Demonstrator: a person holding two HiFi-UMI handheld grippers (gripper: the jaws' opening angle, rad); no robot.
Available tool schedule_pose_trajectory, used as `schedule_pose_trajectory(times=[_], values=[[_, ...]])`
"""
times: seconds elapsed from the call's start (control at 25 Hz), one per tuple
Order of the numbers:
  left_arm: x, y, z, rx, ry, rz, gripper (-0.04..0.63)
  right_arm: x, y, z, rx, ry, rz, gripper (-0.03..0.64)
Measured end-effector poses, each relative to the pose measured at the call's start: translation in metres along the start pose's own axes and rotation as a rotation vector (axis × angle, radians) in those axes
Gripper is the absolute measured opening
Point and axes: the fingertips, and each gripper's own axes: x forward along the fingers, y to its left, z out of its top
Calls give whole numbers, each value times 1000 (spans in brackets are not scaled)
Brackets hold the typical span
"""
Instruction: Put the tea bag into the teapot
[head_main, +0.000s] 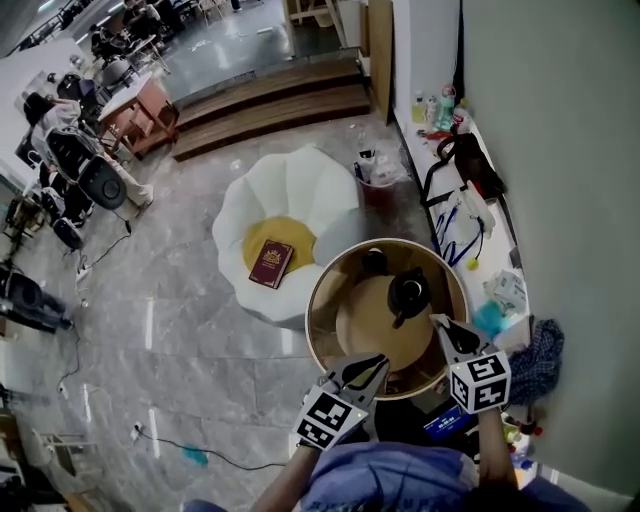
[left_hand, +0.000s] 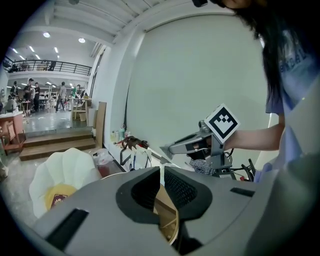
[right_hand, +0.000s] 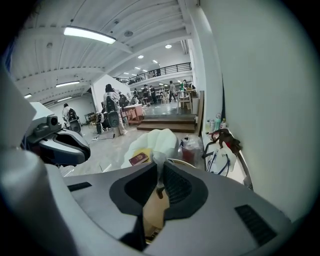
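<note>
- Tea bag (right_hand: 159, 161): a pale, thin piece is seen pinched between the jaws of the right gripper (right_hand: 160, 169), which are drawn in to a narrow gap around it. The tea bag is thus held clear of every vessel.
- A small dark bit is seen lower in the same gap; what it is cannot be told.
- The jaws of the left gripper (left_hand: 162, 172) are brought almost together, with only a slit left between them. Nothing is held there, and wood is seen through the slit.
- In the head view the right gripper's tips are placed just beside the black teapot (head_main: 408, 292), on the side toward the wall. The left gripper is held at the near rim of the table, apart from the teapot.
- The teapot is stood on a round wooden table (head_main: 360, 325) with a raised rim. What is inside the pot cannot be told.
- A second dark vessel (head_main: 375, 262) is set on the same table, behind the teapot and near the far rim. Its contents cannot be made out.
- Beyond the table a white petal-shaped seat (head_main: 300, 185) is seen. A yellow cushion (head_main: 300, 235) is laid in its hollow, and a dark red book (head_main: 271, 263) is laid on that cushion.
- A bin (head_main: 378, 188) lined with clear plastic is stood between the seat and a white shelf (head_main: 500, 240) along the wall. Crumpled items are held in it.
</note>
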Motion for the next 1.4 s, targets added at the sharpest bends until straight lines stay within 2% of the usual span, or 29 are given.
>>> schedule_pose_trajectory(times=[0.28, 0.48, 0.6, 0.84, 1.08, 1.4], values=[[35, 24, -1, -9, 35, 27, 35, 54, -30, 3, -75, 64, 71, 48], [62, 40, 1, -11, 62, 35, 35, 100, -45, -4, -168, 134, 123, 48], [77, 48, 2, -10, 74, 34, 35, 130, -53, -14, -227, 178, 143, 48], [91, 56, -4, -17, 110, 29, 35, 186, -53, -44, -260, 281, 211, 48], [94, 59, -15, -49, 133, 36, 35, 224, -62, -81, -358, 394, 196, 48], [86, 62, -27, -83, 150, 54, 35, 246, -61, -102, -477, 473, 187, 48]])
